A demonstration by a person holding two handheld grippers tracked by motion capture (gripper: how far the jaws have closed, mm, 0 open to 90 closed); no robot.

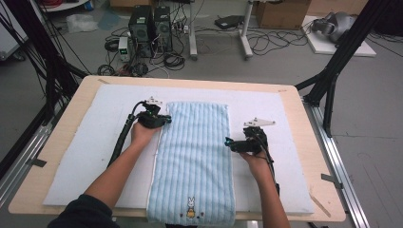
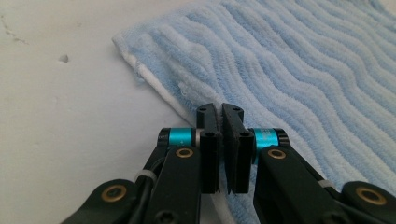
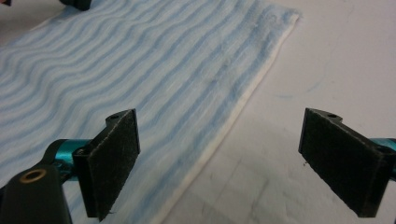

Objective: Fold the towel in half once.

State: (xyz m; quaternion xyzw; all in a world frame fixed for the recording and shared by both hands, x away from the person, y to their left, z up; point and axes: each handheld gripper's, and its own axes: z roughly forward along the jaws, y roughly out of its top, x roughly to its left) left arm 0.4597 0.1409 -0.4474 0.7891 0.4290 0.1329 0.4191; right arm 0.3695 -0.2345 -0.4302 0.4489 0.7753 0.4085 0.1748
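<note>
A light blue ribbed towel [image 1: 195, 161] lies flat and lengthwise down the middle of the white mat, its near end with a small rabbit picture hanging over the table's front edge.
</note>
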